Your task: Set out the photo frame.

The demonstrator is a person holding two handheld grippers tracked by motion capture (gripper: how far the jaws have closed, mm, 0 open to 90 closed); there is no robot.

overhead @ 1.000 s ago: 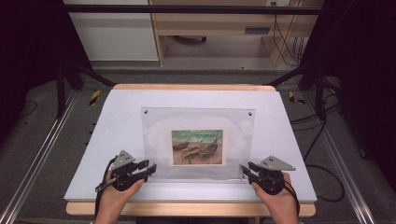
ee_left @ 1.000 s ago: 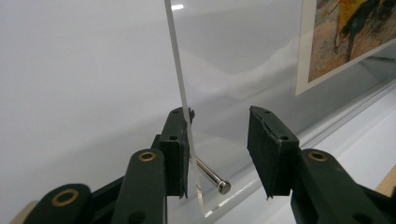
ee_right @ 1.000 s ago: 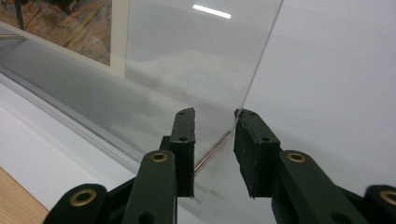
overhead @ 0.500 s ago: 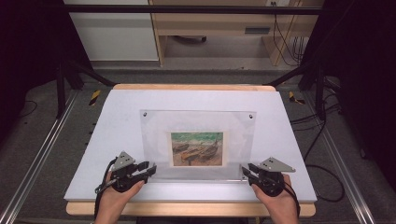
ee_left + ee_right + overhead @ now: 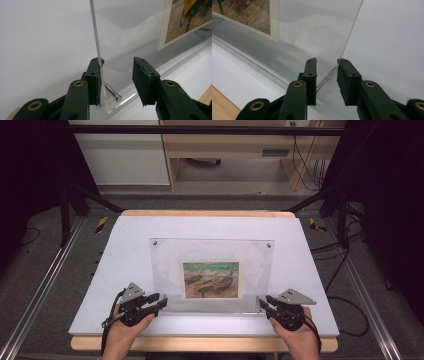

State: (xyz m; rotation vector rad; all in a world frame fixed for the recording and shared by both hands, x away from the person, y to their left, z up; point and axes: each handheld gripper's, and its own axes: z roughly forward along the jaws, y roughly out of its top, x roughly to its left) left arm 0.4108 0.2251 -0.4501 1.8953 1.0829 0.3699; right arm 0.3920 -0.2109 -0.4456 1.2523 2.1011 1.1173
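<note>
A clear acrylic picture frame (image 5: 165,260) lies flat on the white table sheet (image 5: 120,250), with a painted print of boats (image 5: 211,280) inside it. My left gripper (image 5: 161,300) sits at its near left corner. In the left gripper view it (image 5: 117,62) stands open, the raised acrylic sheet (image 5: 96,37) against its left jaw and a metal pin (image 5: 112,92) between the jaws. My right gripper (image 5: 263,302) sits at the near right corner. It (image 5: 326,61) stands open around a second pin (image 5: 325,79), the sheet's edge (image 5: 352,32) touching its right jaw.
Two small screws (image 5: 155,242) (image 5: 269,245) mark the frame's far corners. A wooden table edge (image 5: 200,344) runs along the front under the white sheet. Metal rails (image 5: 35,300) flank the table, and cables (image 5: 350,305) lie on the floor at the right.
Both grippers have stayed at the frame's near corners. The frame and print look shifted very slightly toward me.
</note>
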